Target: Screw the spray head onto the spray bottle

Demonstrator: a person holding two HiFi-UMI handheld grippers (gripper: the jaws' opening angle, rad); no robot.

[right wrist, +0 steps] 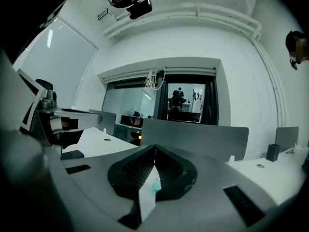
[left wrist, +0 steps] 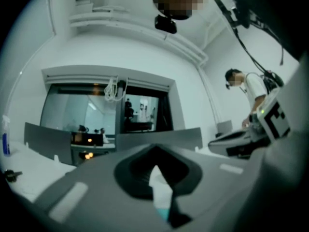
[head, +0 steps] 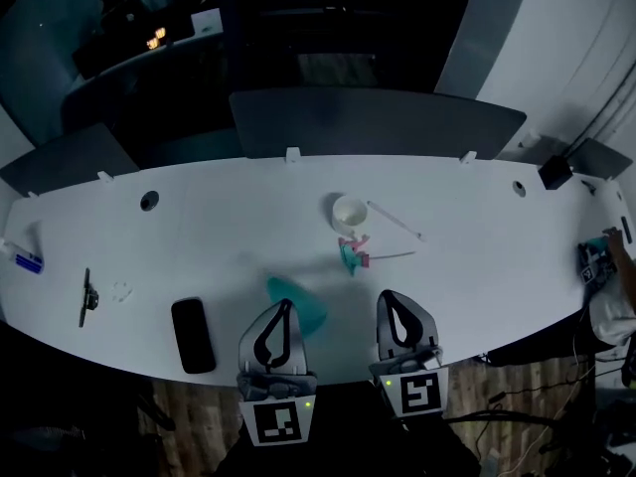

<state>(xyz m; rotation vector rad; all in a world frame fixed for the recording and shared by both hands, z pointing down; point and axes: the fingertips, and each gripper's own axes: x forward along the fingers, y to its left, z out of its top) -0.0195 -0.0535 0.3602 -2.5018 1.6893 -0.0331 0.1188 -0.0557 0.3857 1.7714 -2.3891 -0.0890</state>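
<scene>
A small white round bottle [head: 348,212] stands upright at the table's middle, seen from above. Just in front of it lies the teal and pink spray head [head: 353,254], its thin tube trailing right. A second thin white tube [head: 395,220] lies to the bottle's right. My left gripper [head: 286,306] and right gripper [head: 390,296] hover side by side over the near edge, short of the spray head. Both are shut with nothing between their jaws. The left gripper view [left wrist: 155,154] and the right gripper view [right wrist: 155,150] show closed jaws pointing level across the table.
A teal cone-shaped thing [head: 303,301] lies partly under my left gripper. A black phone [head: 193,334] rests near the front left, with a black tool [head: 87,296] and a blue-capped item [head: 25,259] further left. Grey dividers [head: 378,122] line the far edge. A person [head: 614,296] stands at the right end.
</scene>
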